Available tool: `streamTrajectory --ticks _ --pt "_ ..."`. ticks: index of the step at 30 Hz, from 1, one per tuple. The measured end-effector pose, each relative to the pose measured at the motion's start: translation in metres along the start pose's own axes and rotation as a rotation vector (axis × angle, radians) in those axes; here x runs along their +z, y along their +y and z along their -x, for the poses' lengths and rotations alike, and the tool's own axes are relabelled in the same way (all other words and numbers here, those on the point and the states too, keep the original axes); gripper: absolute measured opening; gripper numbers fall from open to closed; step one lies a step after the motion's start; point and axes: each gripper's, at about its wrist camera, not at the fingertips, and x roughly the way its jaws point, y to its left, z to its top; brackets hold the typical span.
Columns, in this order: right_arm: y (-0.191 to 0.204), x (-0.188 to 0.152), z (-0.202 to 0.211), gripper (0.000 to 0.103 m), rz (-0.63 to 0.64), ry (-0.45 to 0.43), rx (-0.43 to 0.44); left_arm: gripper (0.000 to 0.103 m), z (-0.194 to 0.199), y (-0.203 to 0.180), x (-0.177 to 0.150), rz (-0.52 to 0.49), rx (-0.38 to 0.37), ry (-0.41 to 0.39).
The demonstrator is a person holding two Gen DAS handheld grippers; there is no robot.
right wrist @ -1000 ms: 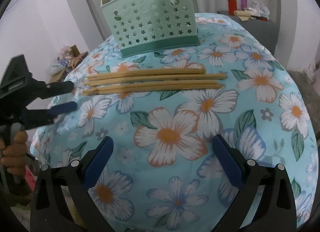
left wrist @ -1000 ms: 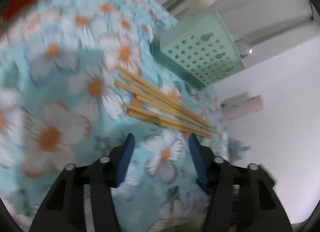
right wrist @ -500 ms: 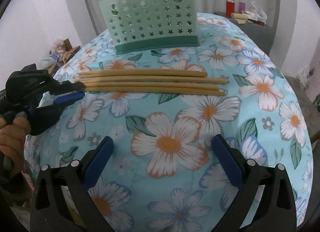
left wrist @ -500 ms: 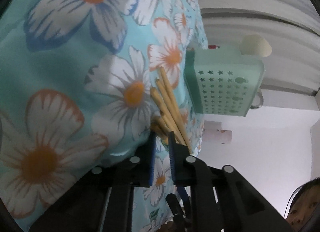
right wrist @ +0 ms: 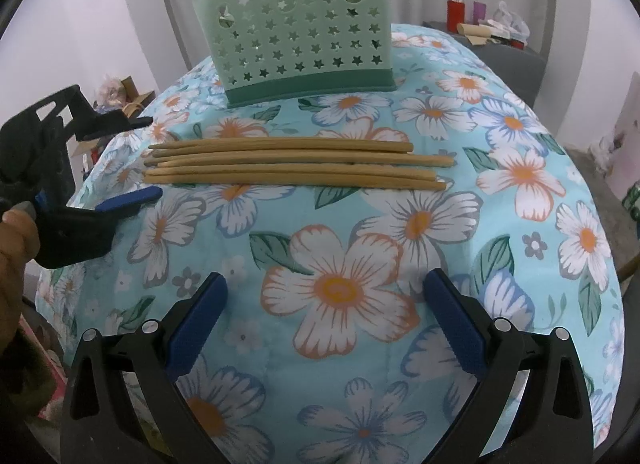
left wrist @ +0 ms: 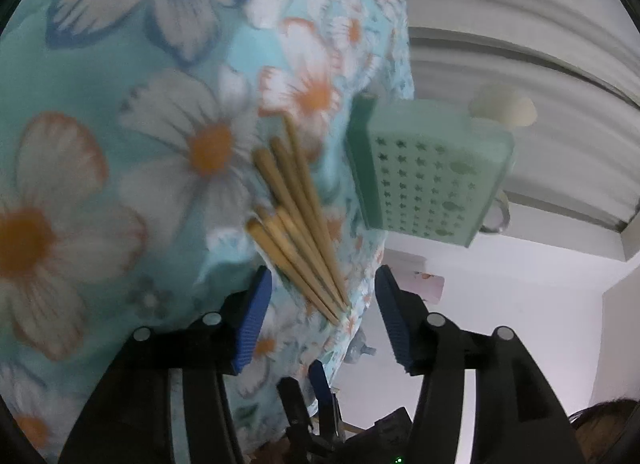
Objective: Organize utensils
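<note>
Several wooden chopsticks [right wrist: 296, 162] lie side by side on the flowered tablecloth [right wrist: 340, 288], in front of a mint-green basket with star holes [right wrist: 296, 40]. My left gripper [right wrist: 154, 156] comes in from the left, rolled on its side, one finger above and one below the chopsticks' left ends. Its jaws are opening and the pads press on nothing. In the left wrist view the chopsticks [left wrist: 296, 220] run out ahead between the left gripper's [left wrist: 322, 276] blue pads, with the basket [left wrist: 424, 180] beyond. My right gripper [right wrist: 325, 280] hovers open over the cloth near the front.
A hand [right wrist: 16, 232] holds the left gripper at the table's left edge. A cream utensil handle [left wrist: 502, 110] sticks out of the basket. A grey side table with a red bottle [right wrist: 456, 12] stands at the back right. Clutter [right wrist: 124, 92] lies beyond the left edge.
The left gripper rolled onto its side, shut near the chopsticks' left ends, then opened again around them. The chopsticks have not moved. The right gripper stayed open and almost still.
</note>
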Motion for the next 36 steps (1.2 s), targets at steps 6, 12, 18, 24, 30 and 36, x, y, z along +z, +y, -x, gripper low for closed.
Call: streamTrajectory --ticks 6,12,18,24,30,36 --pt "-0.003 -0.003 0.002 0.095 -0.016 -0.008 0.018 0.051 -0.003 -0.007 -0.004 -0.094 0.092 -0.006" --pt "-0.004 -0.004 0.003 0.095 -0.021 -0.014 0.03 0.048 0.008 -0.042 -0.016 -0.48 0.293 -0.131" --pt "-0.005 -0.004 0.005 0.095 -0.033 -0.021 0.046 0.048 -0.035 -0.081 -0.051 -1.031 0.592 -0.193" --pt "-0.017 0.012 0.02 0.094 -0.068 -0.098 0.099 0.048 -0.072 -0.067 -0.058 -1.228 0.749 -0.192" --pt "-0.018 0.048 0.012 0.058 -0.008 -0.184 0.097 0.048 -0.069 -0.06 -0.064 -1.26 0.743 -0.182" --pt "-0.005 0.059 -0.03 0.054 0.048 -0.092 0.096 0.048 -0.066 -0.056 -0.073 -1.271 0.733 -0.189"
